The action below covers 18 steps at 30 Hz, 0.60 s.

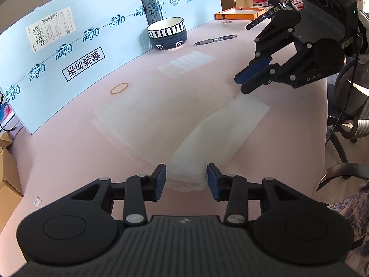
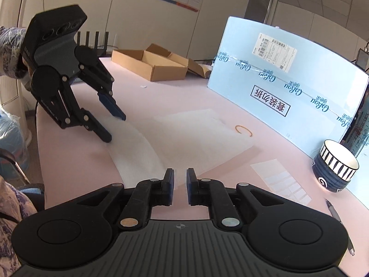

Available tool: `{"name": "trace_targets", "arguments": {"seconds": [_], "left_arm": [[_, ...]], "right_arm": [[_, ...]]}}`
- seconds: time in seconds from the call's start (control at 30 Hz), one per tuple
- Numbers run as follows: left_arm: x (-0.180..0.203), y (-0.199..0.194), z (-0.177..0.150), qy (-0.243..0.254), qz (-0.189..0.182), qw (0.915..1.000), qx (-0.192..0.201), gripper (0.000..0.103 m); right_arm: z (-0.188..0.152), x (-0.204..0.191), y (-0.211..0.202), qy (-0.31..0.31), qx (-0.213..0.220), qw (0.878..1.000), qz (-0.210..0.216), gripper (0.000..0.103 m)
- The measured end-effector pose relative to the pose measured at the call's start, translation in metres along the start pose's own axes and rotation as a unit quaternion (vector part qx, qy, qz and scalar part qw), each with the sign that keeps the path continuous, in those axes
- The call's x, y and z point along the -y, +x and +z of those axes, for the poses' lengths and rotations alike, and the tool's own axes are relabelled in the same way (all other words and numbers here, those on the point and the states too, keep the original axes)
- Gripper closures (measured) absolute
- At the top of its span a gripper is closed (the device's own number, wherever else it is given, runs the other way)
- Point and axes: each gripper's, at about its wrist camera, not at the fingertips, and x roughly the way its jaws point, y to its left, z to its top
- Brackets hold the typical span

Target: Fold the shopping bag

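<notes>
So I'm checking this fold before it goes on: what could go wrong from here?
1. The thin translucent white plastic bag lies only loosely folded; neither the left gripper nor the right gripper presses on it, so the folded strip may spring back.
2. The orange rubber band lies beside the bag's far edge, so the next fold could drag it along.

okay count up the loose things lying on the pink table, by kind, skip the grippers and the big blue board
Shopping bag: 1
Bowl: 1
Pen: 1
Rubber band: 1
Cardboard box: 1
Orange tray: 1
Clear segmented sheet: 1
Total: 7
</notes>
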Motion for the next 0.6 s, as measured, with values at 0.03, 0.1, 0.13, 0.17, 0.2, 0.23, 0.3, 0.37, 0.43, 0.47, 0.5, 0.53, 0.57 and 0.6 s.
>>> {"name": "trace_targets", "arguments": {"seconds": [0.03, 0.1, 0.13, 0.17, 0.2, 0.23, 0.3, 0.37, 0.43, 0.47, 0.5, 0.53, 0.57, 0.6], "left_arm": [[0.0, 0.0, 0.0, 0.0, 0.0, 1.0, 0.0, 0.062], [-0.001, -0.001, -0.001, -0.003, 0.001, 1.0, -0.001, 0.06], [-0.001, -0.001, -0.001, -0.004, 0.001, 1.0, -0.002, 0.059], [-0.001, -0.001, -0.002, -0.006, 0.001, 1.0, -0.002, 0.058], [-0.002, -0.002, -0.003, -0.009, 0.001, 1.0, -0.001, 0.057], [-0.003, -0.002, -0.004, -0.012, 0.001, 0.9999, 0.0, 0.056], [-0.005, -0.003, -0.006, -0.019, 0.0, 0.9998, 0.001, 0.055], [-0.008, -0.004, -0.009, -0.029, -0.003, 0.9996, 0.0, 0.054], [-0.01, -0.005, -0.01, -0.034, -0.002, 0.9994, 0.0, 0.053], [-0.012, -0.007, -0.012, -0.037, 0.0, 0.9993, 0.0, 0.053], [-0.013, -0.008, -0.013, -0.041, 0.003, 0.9992, 0.001, 0.053], [-0.013, -0.01, -0.014, -0.044, 0.008, 0.999, 0.003, 0.053], [-0.013, -0.013, -0.014, -0.047, 0.013, 0.9988, 0.008, 0.053], [-0.013, -0.017, -0.014, -0.05, 0.019, 0.9985, 0.014, 0.053]], "right_arm": [[0.004, -0.002, -0.004, 0.011, 0.01, 1.0, 0.004, 0.095], [0.008, -0.009, -0.004, 0.035, 0.012, 0.999, 0.019, 0.097], [0.008, -0.012, -0.001, 0.042, 0.007, 0.999, 0.027, 0.097], [0.006, -0.019, 0.005, 0.042, -0.006, 0.999, 0.033, 0.097], [0.004, -0.023, 0.011, 0.039, -0.015, 0.999, 0.034, 0.097], [-0.002, -0.027, 0.02, 0.037, -0.029, 0.998, 0.032, 0.097], [-0.009, -0.028, 0.026, 0.047, -0.041, 0.998, 0.029, 0.097], [-0.016, -0.023, 0.035, 0.055, -0.054, 0.997, 0.031, 0.097], [-0.019, -0.018, 0.037, 0.066, -0.049, 0.996, 0.037, 0.097], [-0.018, -0.016, 0.038, 0.068, -0.048, 0.996, 0.036, 0.097], [-0.019, -0.016, 0.039, 0.068, -0.048, 0.996, 0.035, 0.097], [-0.018, -0.017, 0.04, 0.066, -0.048, 0.996, 0.035, 0.097], [-0.018, -0.017, 0.041, 0.065, -0.047, 0.996, 0.036, 0.097], [-0.018, -0.017, 0.042, 0.063, -0.046, 0.996, 0.037, 0.097]]}}
